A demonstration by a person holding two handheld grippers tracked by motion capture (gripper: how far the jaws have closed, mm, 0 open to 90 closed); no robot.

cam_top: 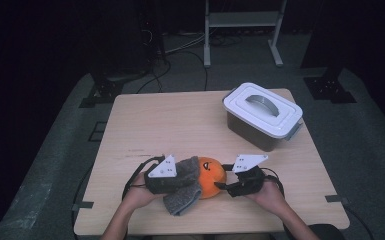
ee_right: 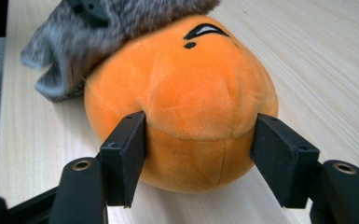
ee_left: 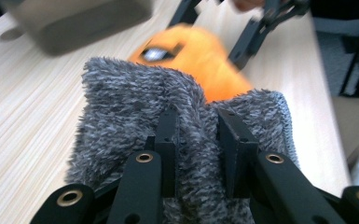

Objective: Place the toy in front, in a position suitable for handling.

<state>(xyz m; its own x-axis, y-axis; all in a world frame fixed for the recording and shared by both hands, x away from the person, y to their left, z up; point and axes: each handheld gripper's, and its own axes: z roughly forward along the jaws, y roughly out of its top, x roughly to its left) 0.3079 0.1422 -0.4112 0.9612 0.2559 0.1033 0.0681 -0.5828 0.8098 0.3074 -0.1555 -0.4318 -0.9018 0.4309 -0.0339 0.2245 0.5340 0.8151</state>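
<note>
An orange plush toy (cam_top: pixel 212 181) with a stitched face lies near the table's front edge, between both hands. A fuzzy grey cloth (cam_top: pixel 184 194) drapes over its left side. My left gripper (ee_left: pixel 198 135) is shut on a fold of the grey cloth (ee_left: pixel 121 102), with the orange plush (ee_left: pixel 205 60) just beyond it. My right gripper (ee_right: pixel 198 144) comes in from the right, and its two pads touch opposite sides of the plush (ee_right: pixel 191 84). The grey cloth (ee_right: pixel 121 23) covers the plush's far end. From above, the left gripper (cam_top: pixel 187 174) and the right gripper (cam_top: pixel 221 181) face each other.
A lidded white-and-grey storage box (cam_top: pixel 262 115) with a handle stands at the back right of the wooden table (cam_top: pixel 170 120). It appears blurred as the box (ee_left: pixel 84 18) in the left gripper view. Cables and a metal stand lie on the dark floor beyond.
</note>
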